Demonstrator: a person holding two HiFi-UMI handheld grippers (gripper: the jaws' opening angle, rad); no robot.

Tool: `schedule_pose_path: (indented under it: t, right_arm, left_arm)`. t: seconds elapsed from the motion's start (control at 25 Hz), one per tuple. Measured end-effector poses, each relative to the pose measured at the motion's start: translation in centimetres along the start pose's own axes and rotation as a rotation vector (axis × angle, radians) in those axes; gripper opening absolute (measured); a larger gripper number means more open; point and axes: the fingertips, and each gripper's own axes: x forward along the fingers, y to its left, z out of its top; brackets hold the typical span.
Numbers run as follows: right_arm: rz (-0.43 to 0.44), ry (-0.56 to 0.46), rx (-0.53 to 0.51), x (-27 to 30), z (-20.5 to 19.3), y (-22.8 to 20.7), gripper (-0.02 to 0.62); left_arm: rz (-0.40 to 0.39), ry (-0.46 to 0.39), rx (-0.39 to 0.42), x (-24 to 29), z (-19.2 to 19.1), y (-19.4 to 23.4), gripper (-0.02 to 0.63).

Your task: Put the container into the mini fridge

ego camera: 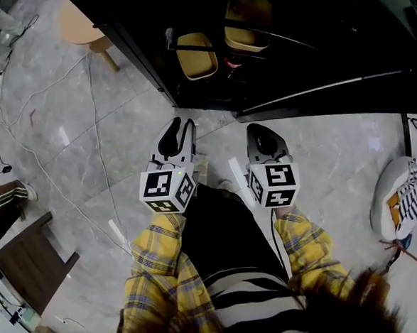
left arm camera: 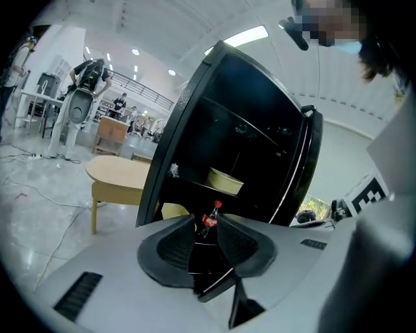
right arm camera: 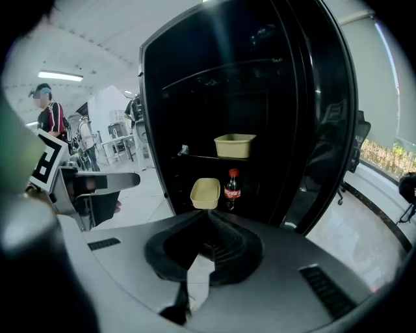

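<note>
The black mini fridge (ego camera: 293, 49) stands with its door (right arm camera: 325, 130) swung wide. Inside, one pale yellow container (right arm camera: 234, 145) sits on the upper shelf and a second yellow container (right arm camera: 205, 192) rests lower down, beside a cola bottle (right arm camera: 233, 188). The head view also shows the lower container (ego camera: 196, 55) and the upper container (ego camera: 248, 20). My left gripper (ego camera: 179, 125) hovers in front of the fridge, its jaws a narrow gap apart with nothing between them. My right gripper (ego camera: 259, 130) is beside it, jaws together and empty.
A low wooden table (ego camera: 81, 25) stands left of the fridge. Cables (ego camera: 50, 138) trail over the grey floor. A dark stool (ego camera: 30, 260) is at lower left, a striped shoe (ego camera: 403, 195) at right. A person (right arm camera: 49, 117) stands far off.
</note>
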Motion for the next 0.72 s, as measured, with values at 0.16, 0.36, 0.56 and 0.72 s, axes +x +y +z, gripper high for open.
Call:
schedule_pose_path:
  t: [0.16, 0.36, 0.56, 0.72]
  right_arm:
    - [-0.012, -0.023, 0.005, -1.6, 1.3, -0.3, 0.028]
    - [-0.028, -0.041, 0.013, -3.5, 2.4, -0.6, 0.028]
    - [-0.033, -0.06, 0.046, -5.4, 2.9, -0.7, 0.028]
    - [-0.021, -0.077, 0.091, -6.1, 3.3, -0.5, 0.028]
  left_arm:
    - [-0.014, 0.019, 0.05, -1.4, 1.4, -1.5, 0.098]
    - [-0.002, 0.04, 0.06, -3.4, 2.2, -2.0, 0.078]
    - [-0.005, 0.055, 0.066, -5.0, 3.1, -2.3, 0.075]
    - [0.011, 0.054, 0.115, -6.0, 4.7, -2.5, 0.075]
